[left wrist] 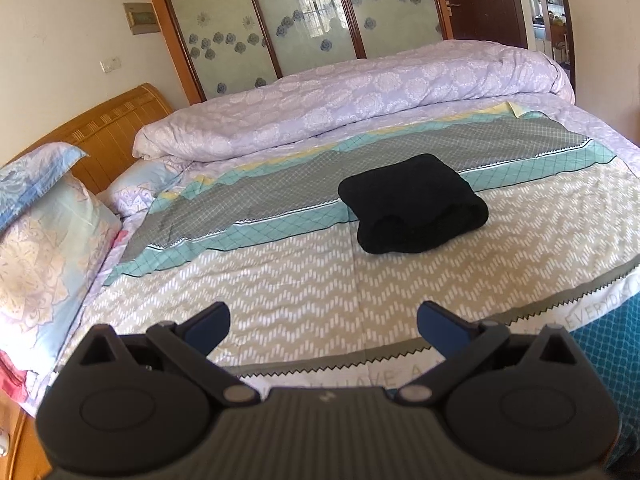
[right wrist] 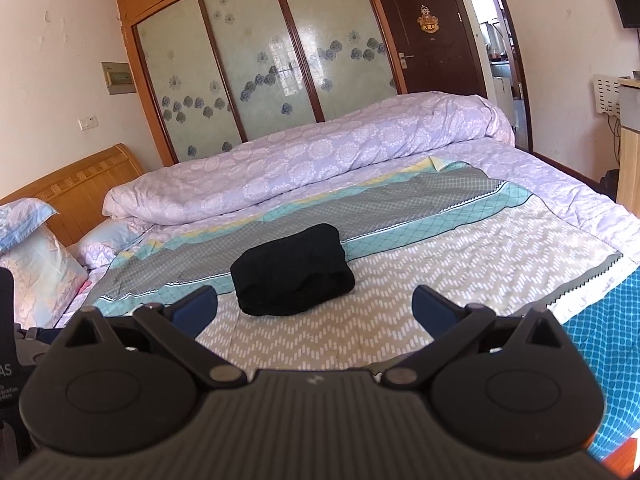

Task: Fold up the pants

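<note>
Left gripper [left wrist: 323, 326] is spread wide, both blue-tipped fingers [left wrist: 208, 326] apart with nothing between them, hovering above the near part of the bed; right gripper [right wrist: 314, 310] is the same, fingers [right wrist: 434, 306] spread and holding nothing. Both sit well back from the pants [left wrist: 412, 204], no contact. Pants are black, already folded into 1 compact thick bundle lying flat on the patterned sheet [left wrist: 280, 280], roughly mid-bed, straddling the edge between the beige zigzag band and the teal grid stripe. In the right wrist view the pants [right wrist: 292, 276] sit just ahead of the left finger, left of centre; in the left wrist view they sit right of centre. Long axis of the bundle runs roughly left-right across both views, slightly skewed, far-left corner to near-right corner. Rounded layered edge faces the cameras, with stacked folds visible; flatter top face slopes away toward the lilac duvet [left wrist: 360, 96], which is rolled up along the far side of the bed. Pillows [left wrist: 44, 240] lie at the left by the wooden headboard [left wrist: 116, 132]. Wardrobe with frosted floral doors [right wrist: 256, 64] stands behind the bed.
</note>
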Demonstrator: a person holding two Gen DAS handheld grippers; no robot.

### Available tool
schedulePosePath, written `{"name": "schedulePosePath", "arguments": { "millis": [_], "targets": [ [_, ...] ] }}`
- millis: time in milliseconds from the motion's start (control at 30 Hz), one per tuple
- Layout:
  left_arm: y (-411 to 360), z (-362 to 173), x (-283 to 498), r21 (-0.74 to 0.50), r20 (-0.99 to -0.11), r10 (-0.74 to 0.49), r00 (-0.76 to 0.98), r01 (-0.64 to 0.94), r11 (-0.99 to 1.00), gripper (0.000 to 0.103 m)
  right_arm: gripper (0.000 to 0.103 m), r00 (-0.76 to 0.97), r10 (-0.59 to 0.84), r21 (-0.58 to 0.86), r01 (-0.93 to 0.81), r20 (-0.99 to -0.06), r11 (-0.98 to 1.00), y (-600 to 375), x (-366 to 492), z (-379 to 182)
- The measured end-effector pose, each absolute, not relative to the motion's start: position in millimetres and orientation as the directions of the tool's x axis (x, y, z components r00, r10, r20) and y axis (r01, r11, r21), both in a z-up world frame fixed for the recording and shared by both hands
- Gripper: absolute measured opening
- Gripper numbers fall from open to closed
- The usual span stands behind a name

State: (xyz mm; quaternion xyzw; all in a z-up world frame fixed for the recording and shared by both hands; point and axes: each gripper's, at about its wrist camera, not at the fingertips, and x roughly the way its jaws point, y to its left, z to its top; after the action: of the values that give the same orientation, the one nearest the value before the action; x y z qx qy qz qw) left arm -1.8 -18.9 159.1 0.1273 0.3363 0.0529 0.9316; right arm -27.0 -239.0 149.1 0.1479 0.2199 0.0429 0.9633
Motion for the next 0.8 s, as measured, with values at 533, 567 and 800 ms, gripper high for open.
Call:
{"name": "schedulePosePath", "arguments": {
  "millis": [533, 567, 800],
  "targets": [
    [-13.9, 154.1, -5.0, 0.241, -0.638, 0.162, 0.753, -0.004, 0.97, 0.103, 0.103, 0.896, 0.152, 0.298, -0.023, -0.416, 0.954, -236.9, -29.8, 147.9],
    [-13.9, 154.0, -5.4, 0.24, -0.638, 0.159, 0.753, -0.002, 0.971, 0.103, 0.103, 0.896, 0.151, 0.297, -0.023, -0.416, 0.954, -236.8, -29.9, 147.6],
    [-16.5, 152.6, -7.3, 0.237, -0.644, 0.144, 0.752, 0.018, 0.971, 0.103, 0.103, 0.894, 0.148, 0.301, -0.016, -0.423, 0.954, -238.4, -29.7, 147.2]
  ]
}}
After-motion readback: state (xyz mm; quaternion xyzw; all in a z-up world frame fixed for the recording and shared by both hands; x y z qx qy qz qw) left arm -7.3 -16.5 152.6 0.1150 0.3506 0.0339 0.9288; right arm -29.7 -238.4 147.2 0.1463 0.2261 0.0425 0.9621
